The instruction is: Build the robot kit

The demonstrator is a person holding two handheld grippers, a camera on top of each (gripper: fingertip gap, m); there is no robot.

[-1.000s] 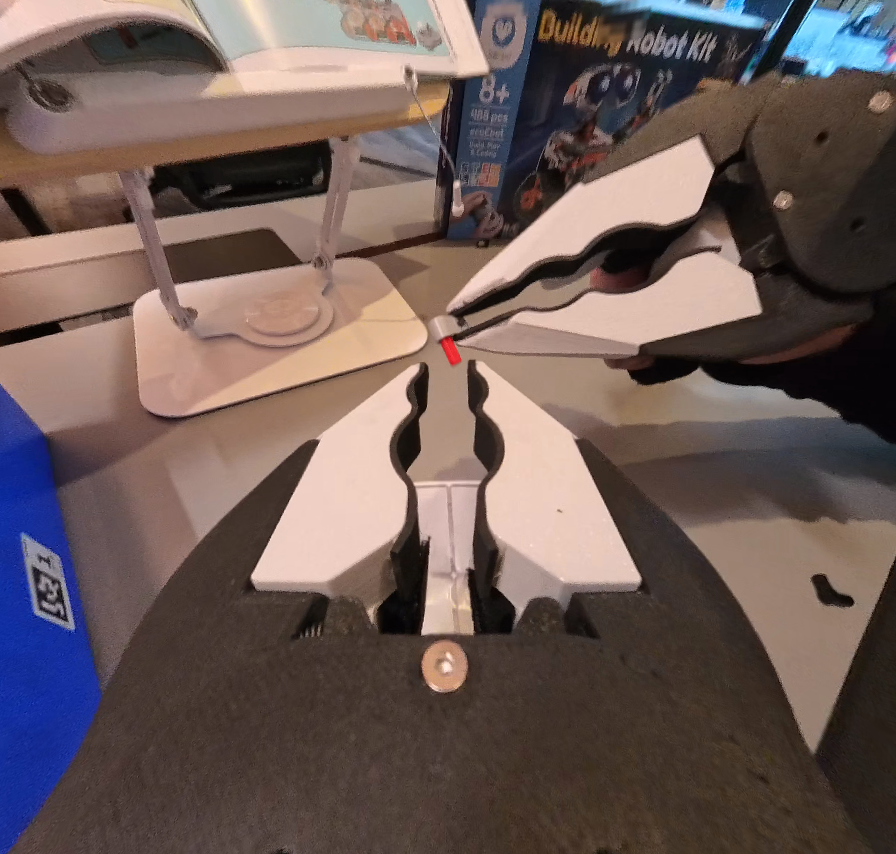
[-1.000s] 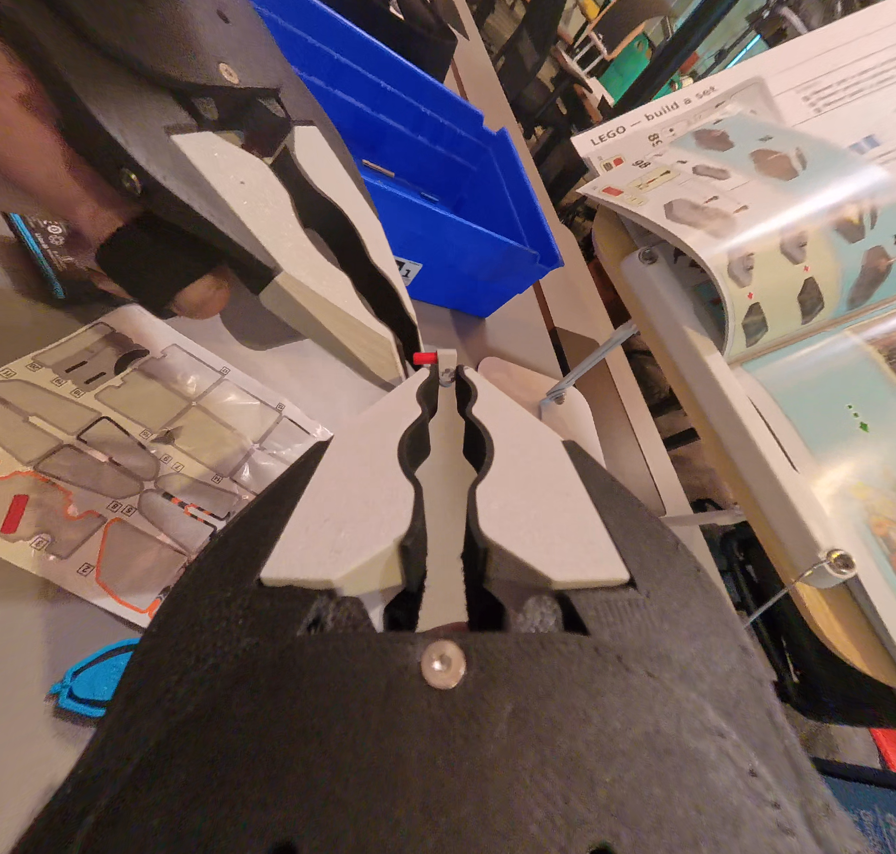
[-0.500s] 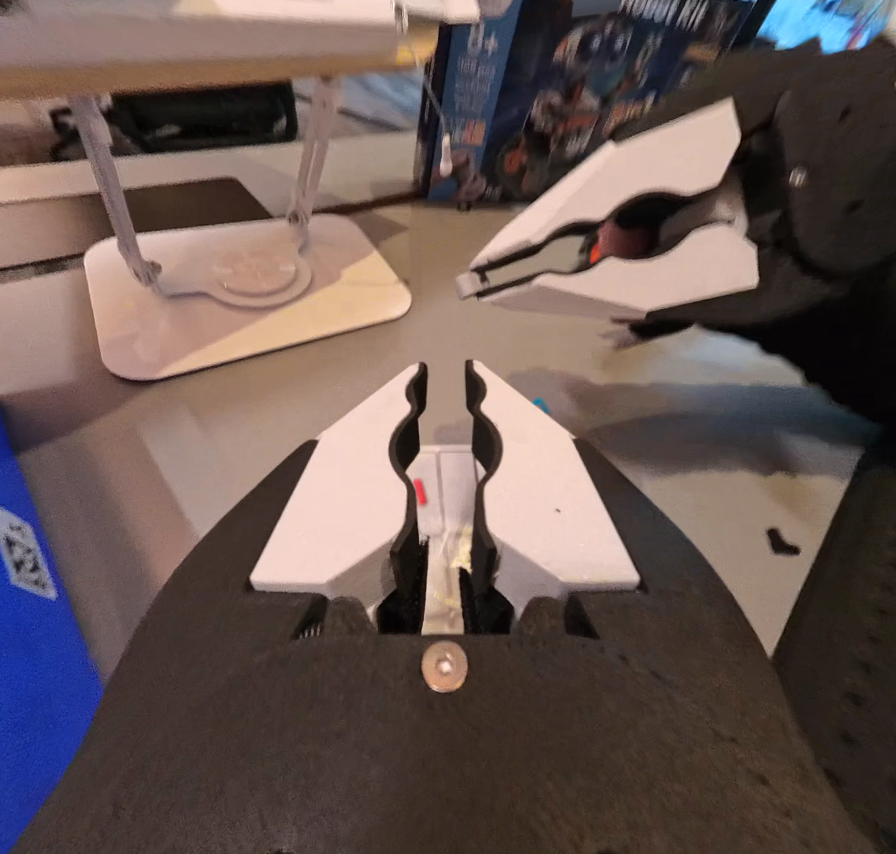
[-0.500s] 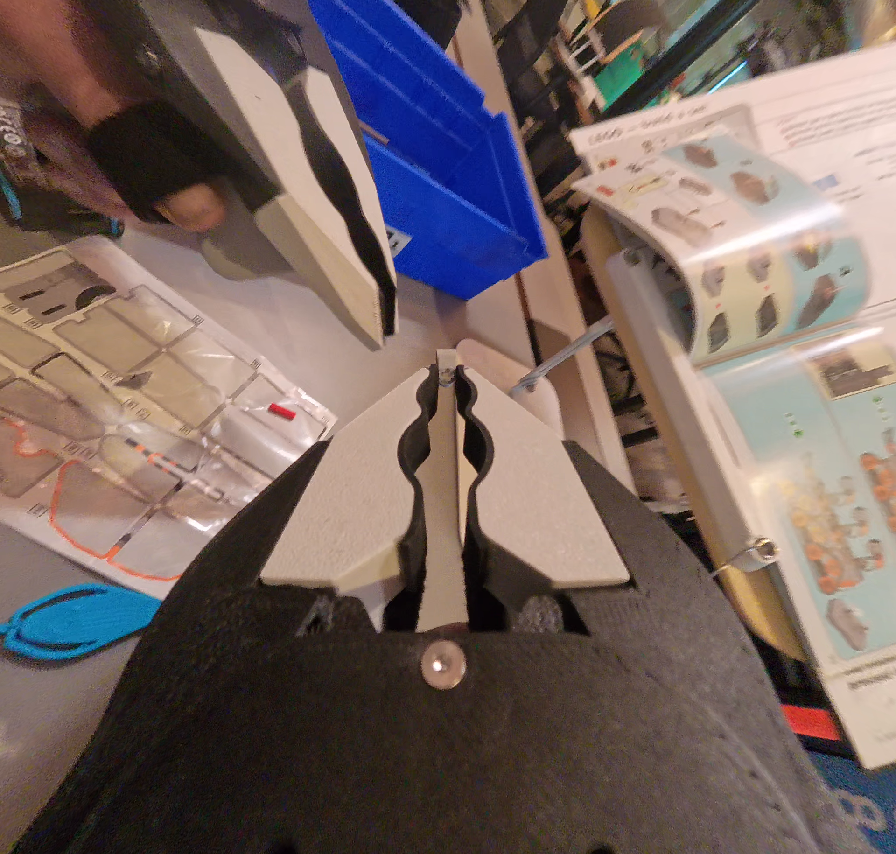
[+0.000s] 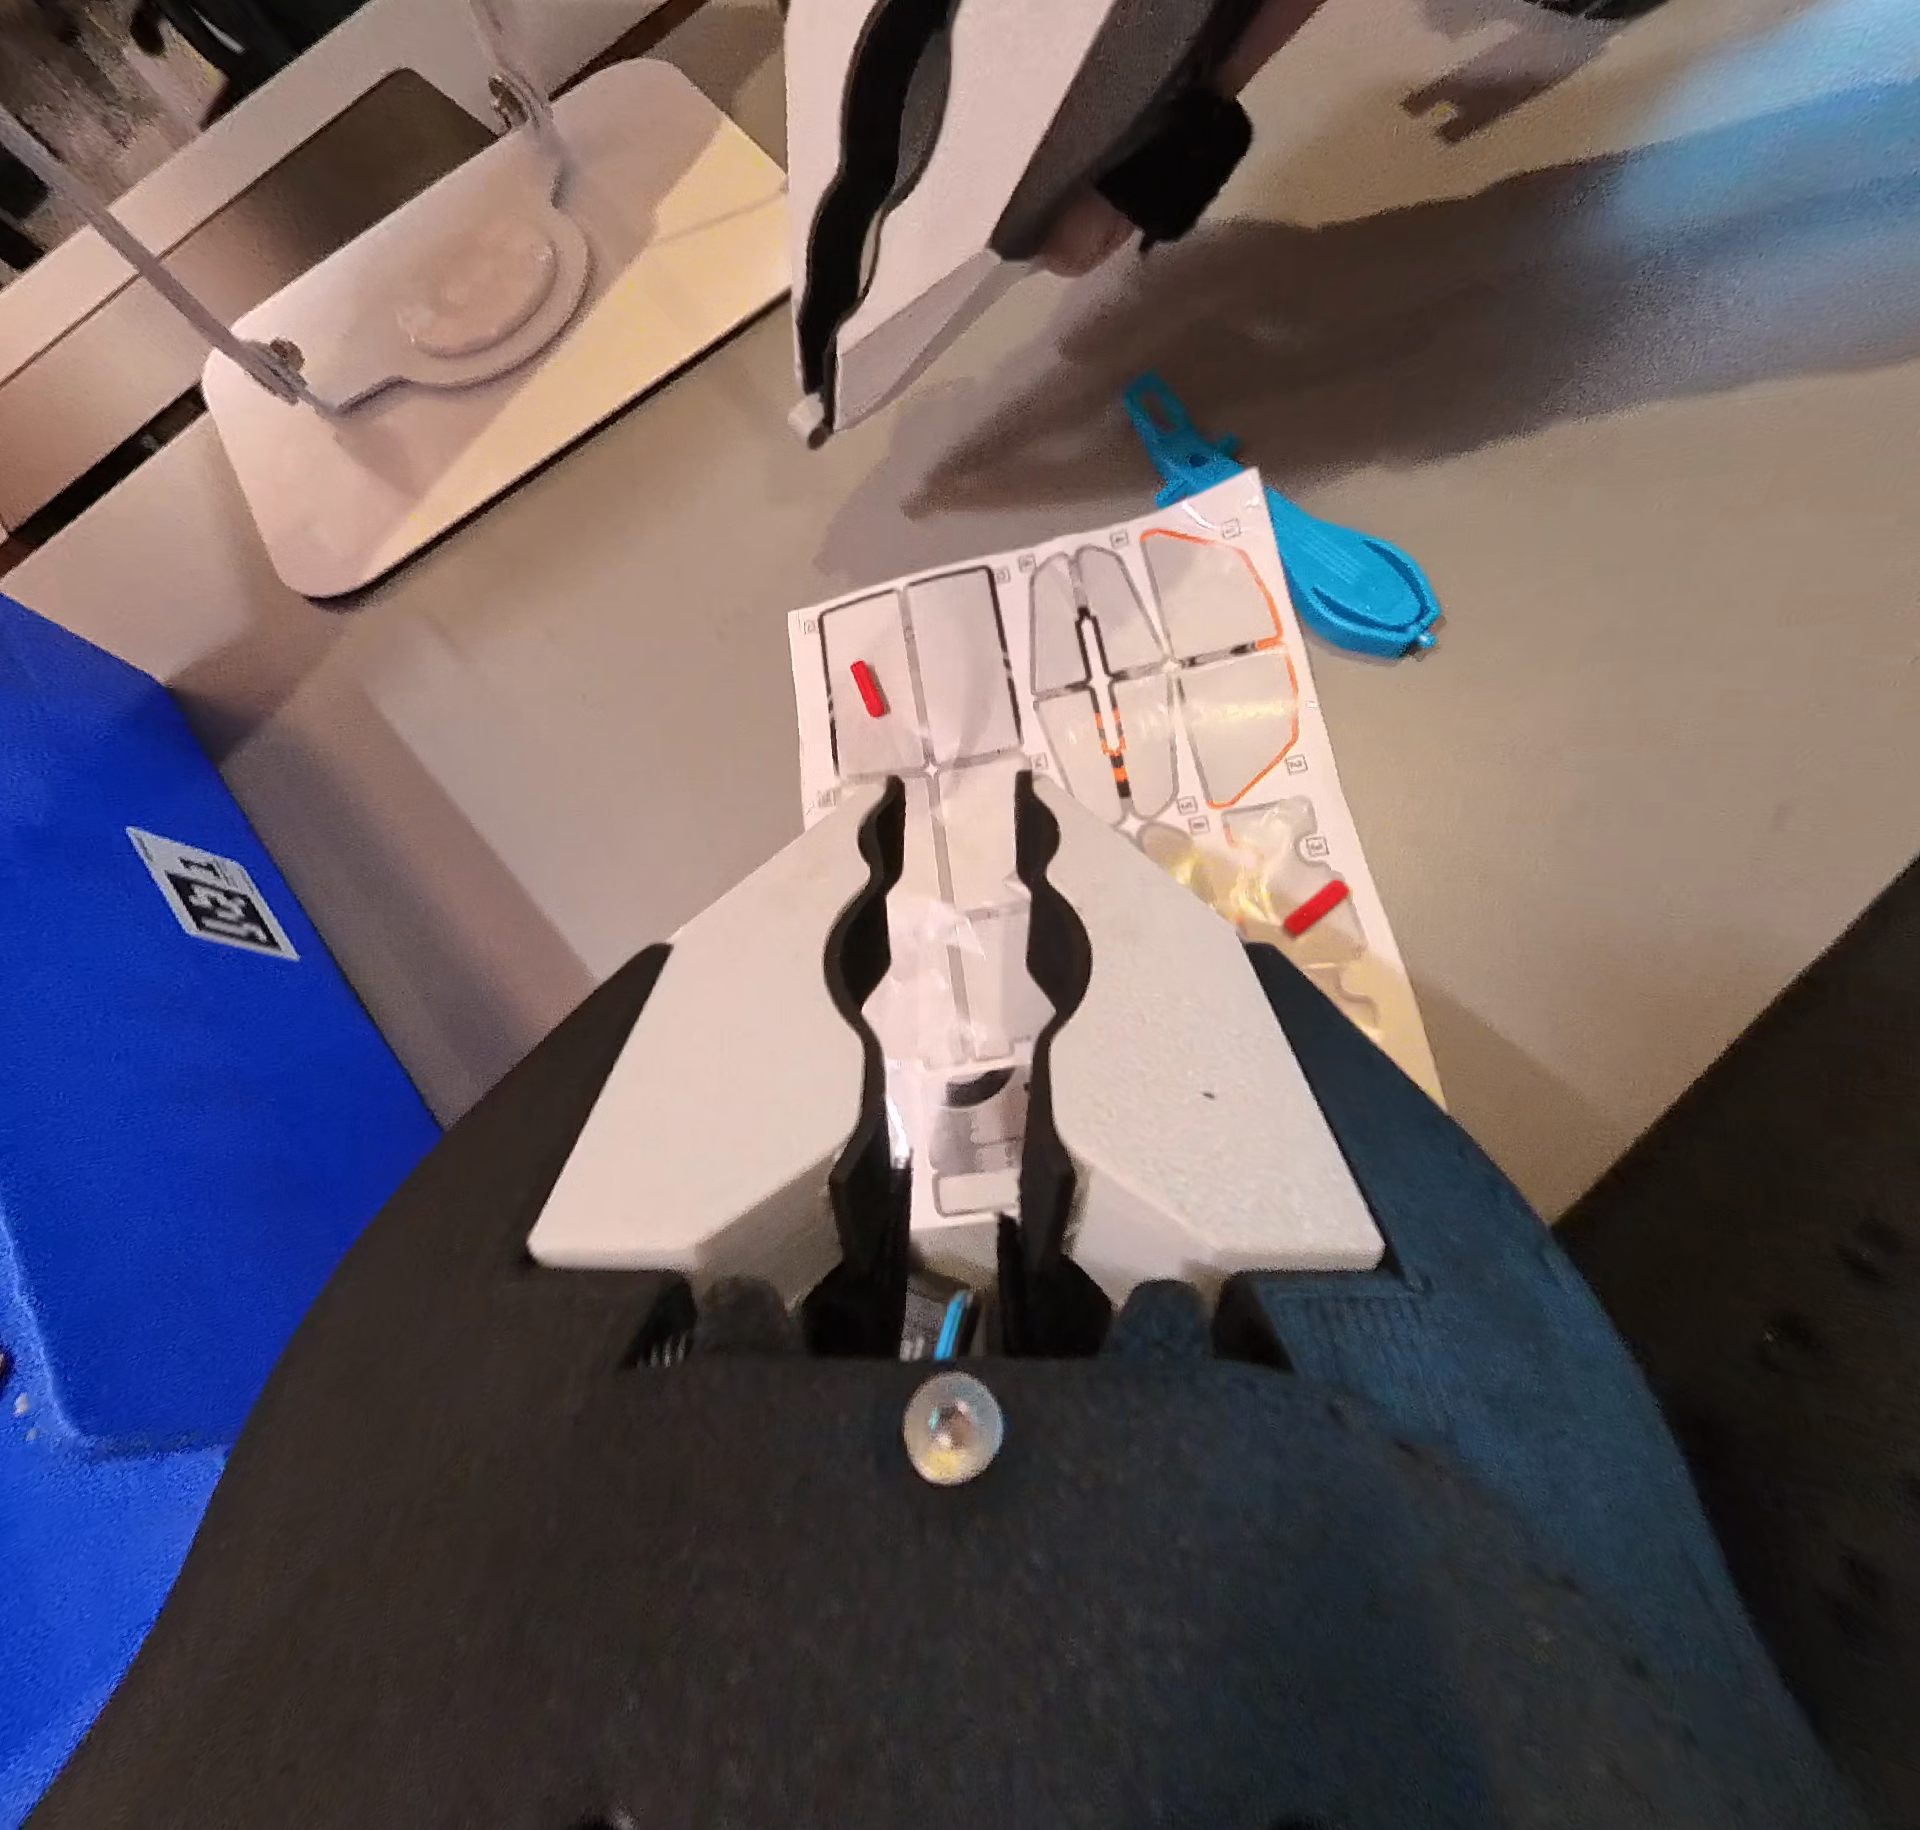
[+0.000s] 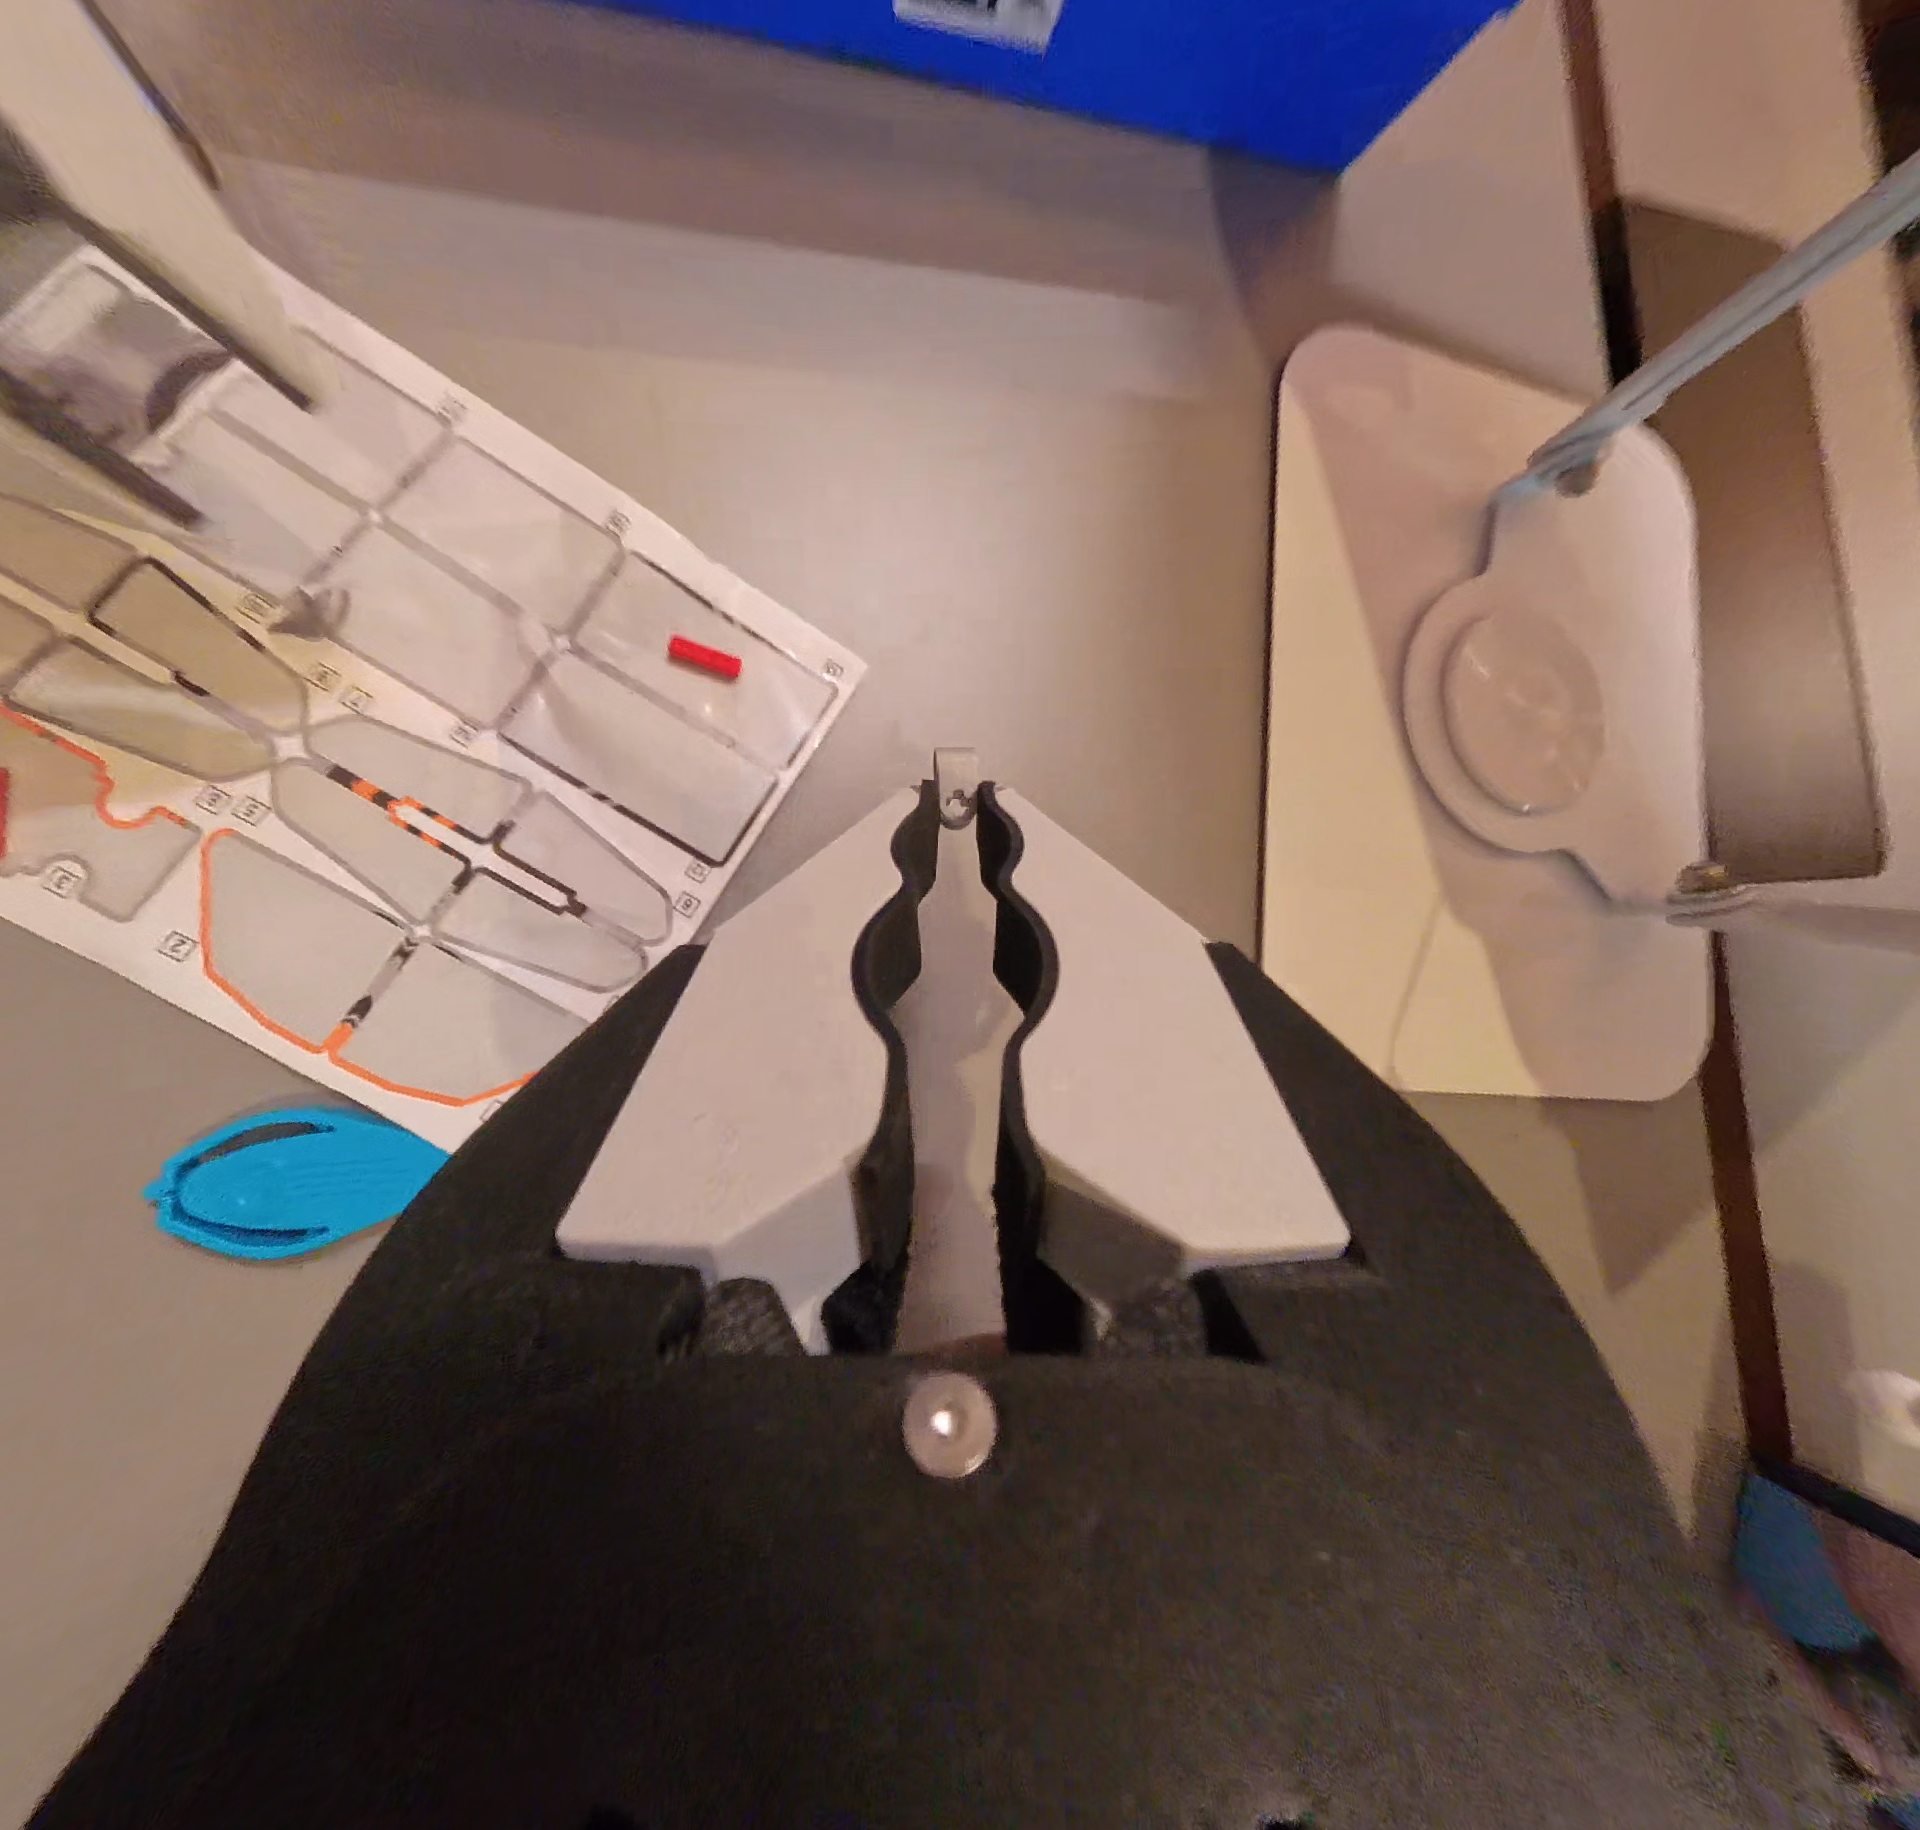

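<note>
My left gripper (image 5: pixel 958 793) is open and empty, tilted down just above a sticker sheet (image 5: pixel 1216 637) on the beige table. A small red pin (image 5: pixel 868 689) lies loose on the sheet just ahead of its left finger. My right gripper (image 6: pixel 954 795) is shut on a small grey piece (image 6: pixel 954 767) that sticks out past its tips. In the right wrist view the red pin (image 6: pixel 704 658) lies on the sheet (image 6: pixel 416 949), ahead and to the left. The right gripper (image 5: pixel 816 409) also shows in the left wrist view, pointing down above the table beyond the sheet.
A blue bin (image 5: pixel 156 1053) stands at the left, also in the right wrist view (image 6: pixel 1195 35). A white book-stand base (image 5: pixel 488 326) sits beyond the sheet (image 6: pixel 1486 741). A bright blue plastic tool (image 5: pixel 1340 575) lies at the sheet's far edge (image 6: pixel 281 1188). The grippers' ends are close to 12 cm from one another. The right tips stand about 6 cm off the red pin (image 6: pixel 704 658). It is also in sight in the left wrist view (image 5: pixel 872 680).
The red pin was on the grey piece in my right gripper; it came off, fell, and now lies on the sticker sheet. Both grippers have tilted down toward the table.
</note>
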